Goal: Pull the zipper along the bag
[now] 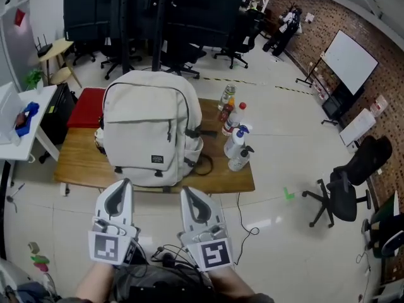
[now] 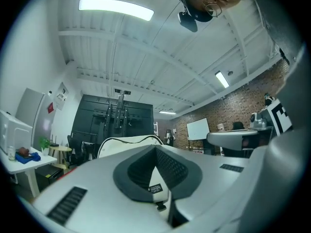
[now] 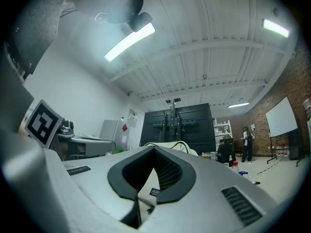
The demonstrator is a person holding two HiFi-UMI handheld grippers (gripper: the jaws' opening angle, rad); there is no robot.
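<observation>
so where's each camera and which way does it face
Head view: on the person's head, steeply down at the backpack on the table; left gripper, right gripper, forearms below.
Left gripper view: on the left gripper, along its shut jaws toward the backpack; right gripper at right.
Right gripper view: the mirror, left gripper at left.
All three share the backpack.
</observation>
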